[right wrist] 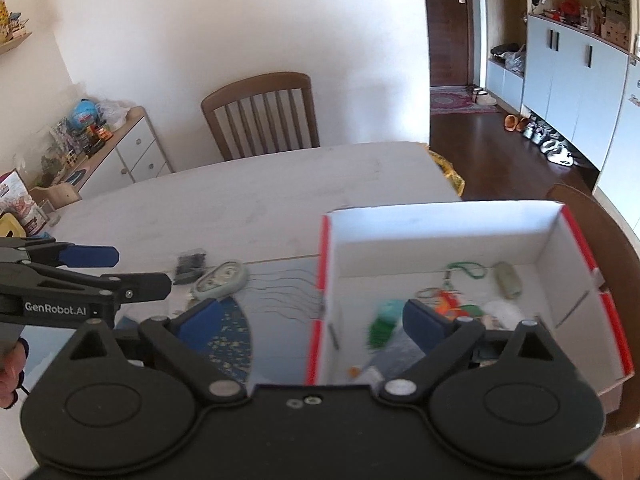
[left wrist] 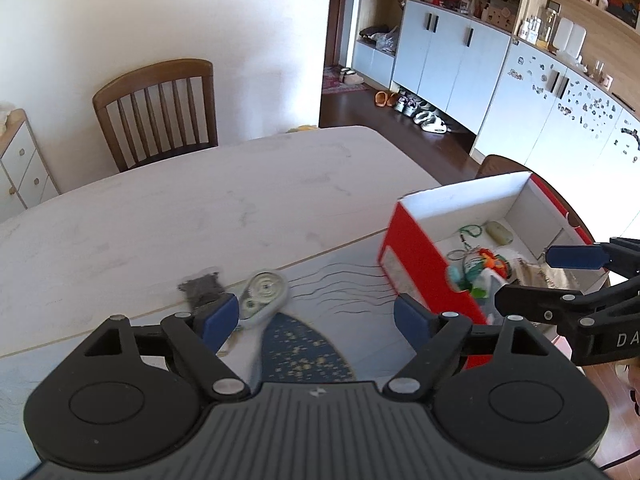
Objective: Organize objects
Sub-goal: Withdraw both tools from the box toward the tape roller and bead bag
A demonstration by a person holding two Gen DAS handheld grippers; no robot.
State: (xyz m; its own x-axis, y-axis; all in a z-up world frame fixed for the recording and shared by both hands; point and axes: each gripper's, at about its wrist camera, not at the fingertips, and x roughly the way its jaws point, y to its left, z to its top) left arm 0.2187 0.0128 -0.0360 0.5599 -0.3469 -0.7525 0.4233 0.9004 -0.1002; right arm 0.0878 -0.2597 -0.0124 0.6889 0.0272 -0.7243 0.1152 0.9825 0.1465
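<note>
Closest to your lens, lower middle of the left wrist view, your left gripper point(left wrist: 316, 316) has its blue-padded jaws spread wide with nothing between them. It hovers over the dark blue speckled fan-shaped print on the pale placemat point(left wrist: 304, 348), and my guess is you're lining up for the next pickup.

Just past the left pad sits the pale green rounded correction-tape dispenser point(left wrist: 264, 292), lying flat and a bit blurred, and touching or just beside it is a small dark grey flat packet point(left wrist: 202, 290). Those two look like the leftovers still out on the white marbled table point(left wrist: 200, 200).

In the right wrist view, your right gripper point(right wrist: 312, 322) is wide open too and empty. One pad hangs inside the red cardboard box with the white interior point(right wrist: 440, 232), the other outside its left wall, so it straddles that wall. A blurred green-and-white thing point(right wrist: 384, 324) lies right by the inner pad; I can't tell exactly what it is.

The box already holds a green beaded cord point(right wrist: 464, 270), a pale oval piece point(right wrist: 508, 280) and some orange and green bits point(right wrist: 452, 304), so sorting is well along, I'd say.

Watch the box's near wall: it stands between the leftovers and the inside. Further back, upper middle, a brown wooden slat-back chair point(right wrist: 264, 112) stands clear of everything.
</note>
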